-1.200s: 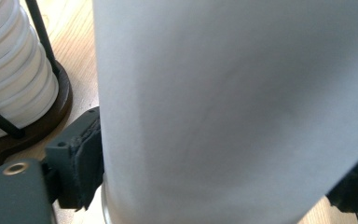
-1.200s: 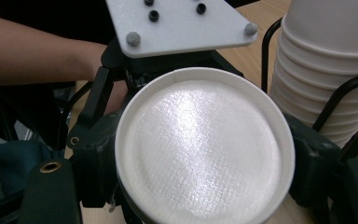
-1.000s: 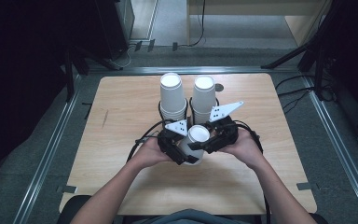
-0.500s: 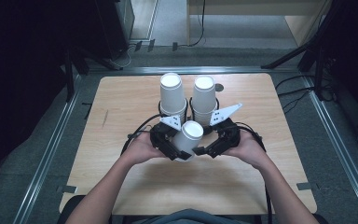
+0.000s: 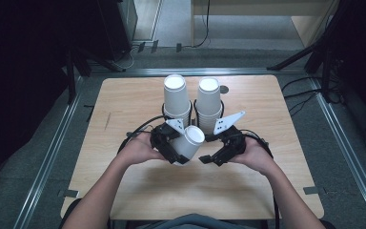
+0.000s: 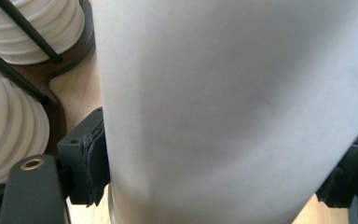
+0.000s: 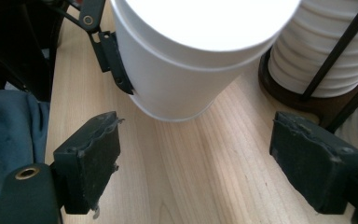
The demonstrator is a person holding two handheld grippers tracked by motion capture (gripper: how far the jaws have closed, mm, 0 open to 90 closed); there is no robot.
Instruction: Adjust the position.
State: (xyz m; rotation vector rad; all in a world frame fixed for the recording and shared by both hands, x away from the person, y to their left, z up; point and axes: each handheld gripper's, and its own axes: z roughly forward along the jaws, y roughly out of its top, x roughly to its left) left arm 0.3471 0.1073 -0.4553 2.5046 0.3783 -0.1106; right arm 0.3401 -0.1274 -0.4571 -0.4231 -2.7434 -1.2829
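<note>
Paper cup [image 5: 189, 144] clamped in my left gripper [image 5: 169, 143], its jaws pressed against the white wall from both sides, seen close in the left gripper view [image 6: 233, 107]. From the high view, the cup leans with its flat white end tipped up and toward the right, held above the middle of the wooden table [image 5: 133, 100], just in front of two tall stacks of white cups. Left stack [image 5: 177, 98] and right stack [image 5: 208, 100] each stand upside down in a dark wire holder with a round base; the right gripper view catches the ribbed rims of one stack [image 7: 326, 51] inside its black rods. My right gripper [image 5: 213, 157] sits just beside the cup on its right, jaws spread wide and gripping nothing, bare wood between the pads [image 7: 88, 158]. In that same view the cup [image 7: 186, 60] lies ahead of the open jaws, with one jaw of my left gripper against its side. Both my hands rest low over the table's near half.
</note>
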